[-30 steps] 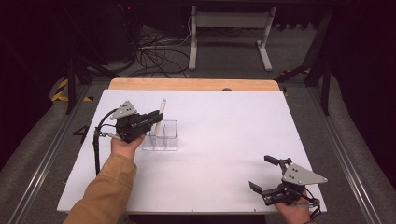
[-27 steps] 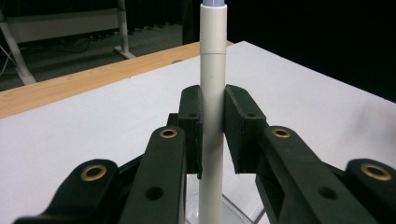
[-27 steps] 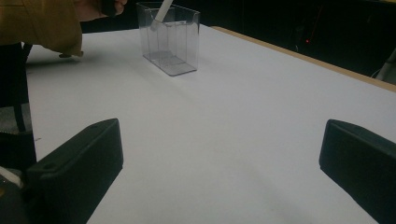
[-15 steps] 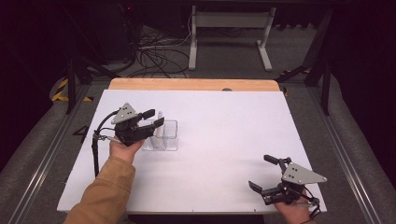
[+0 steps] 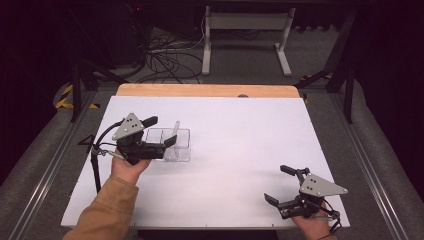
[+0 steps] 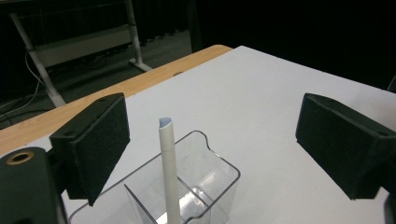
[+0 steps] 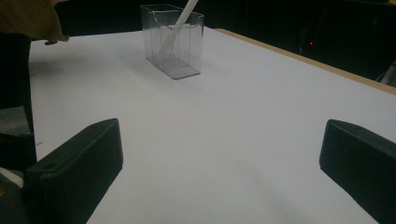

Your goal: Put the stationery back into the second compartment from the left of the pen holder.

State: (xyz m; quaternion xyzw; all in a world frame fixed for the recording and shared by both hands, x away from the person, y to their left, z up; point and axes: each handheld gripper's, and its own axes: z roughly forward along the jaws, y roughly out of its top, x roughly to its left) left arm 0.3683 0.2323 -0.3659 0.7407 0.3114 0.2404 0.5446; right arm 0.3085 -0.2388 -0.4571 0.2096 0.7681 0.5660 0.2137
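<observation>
The bench (image 5: 235, 165), covered in white, takes up the middle of the high view. On it, left of centre, stands a clear box (image 5: 170, 145) with an inner divider; a white straw (image 5: 175, 132) stands in it, leaning, with its upper end above the rim. In the left gripper view the straw (image 6: 169, 177) rises from the bottom centre of the frame, inside the box (image 6: 196, 186). In the right gripper view the box (image 7: 173, 39) sits at upper centre, the straw (image 7: 180, 25) slanting out of it toward the top.

The step in hand is judged to be the release of the straw into the box and the withdrawal of the left tongs (image 5: 157, 132). It is done well if the tongs are drawn straight away from the straw, so that neither pad brushes the upper end and the light box is not tipped or dragged. The straw is to be left resting against the box wall.

The left tongs (image 6: 210, 140) have just been opening and now stand released, wide apart; the straw lies between the pads, and neither pad touches it. The right tongs (image 5: 282, 185), at the lower right of the high view, are released as well, wide open, with nothing between them, well apart from the box.
</observation>
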